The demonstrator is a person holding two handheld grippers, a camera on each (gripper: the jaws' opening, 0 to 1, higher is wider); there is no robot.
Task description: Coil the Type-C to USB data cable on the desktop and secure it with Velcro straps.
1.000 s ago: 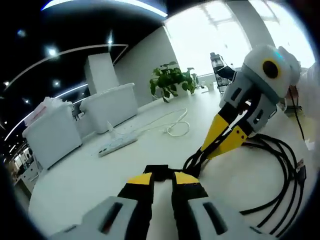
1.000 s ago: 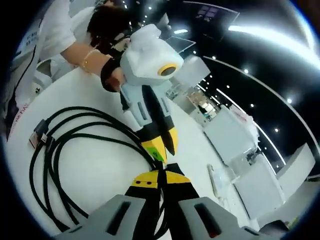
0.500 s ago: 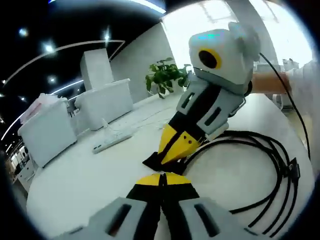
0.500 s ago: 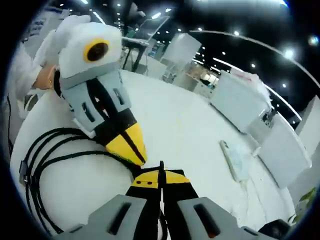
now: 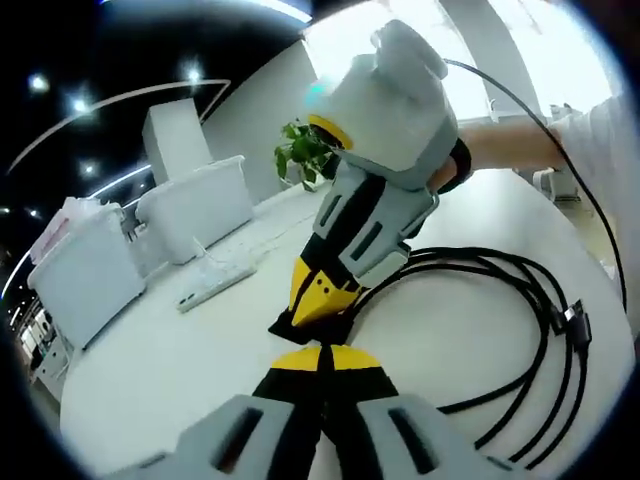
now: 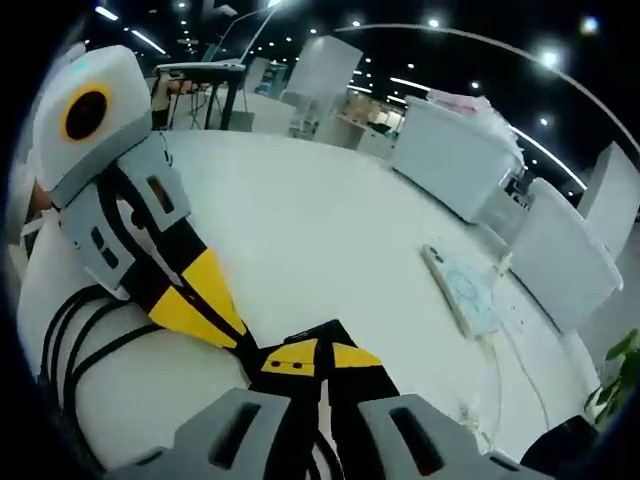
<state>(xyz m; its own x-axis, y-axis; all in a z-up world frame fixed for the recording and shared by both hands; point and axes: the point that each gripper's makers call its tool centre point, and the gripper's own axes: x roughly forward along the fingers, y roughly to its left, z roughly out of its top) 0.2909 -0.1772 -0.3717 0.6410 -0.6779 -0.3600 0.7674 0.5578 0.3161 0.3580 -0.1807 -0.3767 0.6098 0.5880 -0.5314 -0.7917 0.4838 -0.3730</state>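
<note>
In the left gripper view, a white power strip lies well off to the left of the left gripper, with bare white desktop open between them out to the table's near left edge. The left gripper's jaws are pressed together, their yellow tips meeting on a small black strap just ahead. The right gripper comes down from above with its tips narrowed onto the same spot. To the right, the black data cable lies coiled in several loops on the desktop, its plugs near the right-hand edge, beside a person's sleeve.

In the right gripper view, the left gripper reaches in from the left, with cable loops under it. The right gripper has its jaws closed, tips against the black strap where the bundle passes. Ahead and to the right the desktop is open as far as the power strip.
</note>
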